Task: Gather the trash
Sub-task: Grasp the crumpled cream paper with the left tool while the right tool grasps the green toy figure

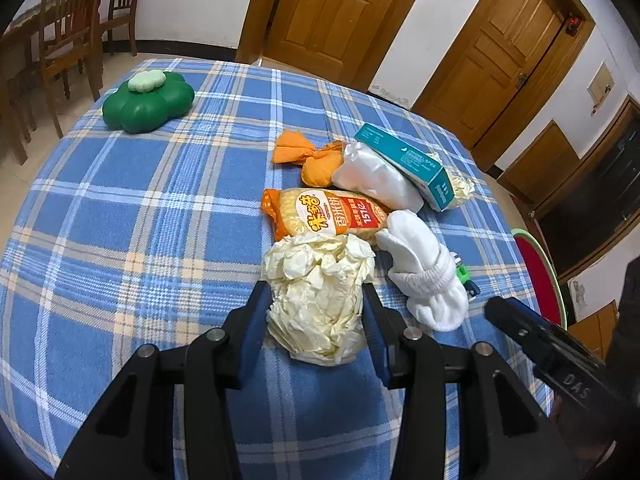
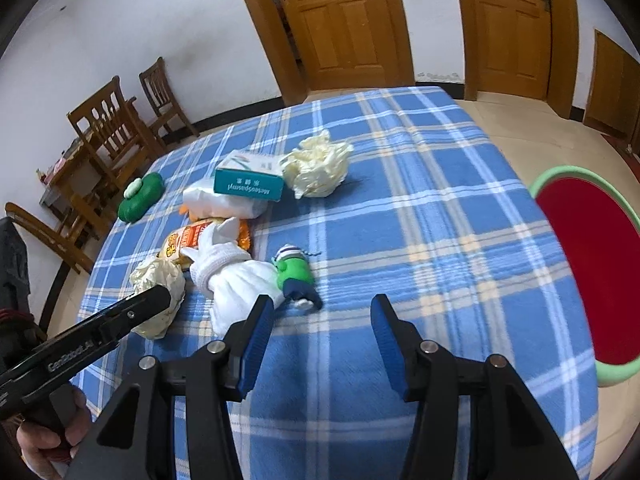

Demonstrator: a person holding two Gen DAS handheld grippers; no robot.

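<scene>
1. A green flower-shaped container (image 1: 148,102) sat far left on the blue plaid tablecloth (image 1: 140,220).
2. The left gripper (image 1: 316,300) had its pads against both sides of a crumpled cream paper wad (image 1: 318,300), which rested on the cloth.
3. Behind the wad lay an orange snack packet (image 1: 324,216); a white sock (image 1: 424,268) lay just to the right.
4. The right gripper (image 2: 320,316) hung spread and empty over bare cloth, near a green toy (image 2: 296,274).
5. A red basin (image 2: 596,276) stood beyond the right table edge.
</scene>
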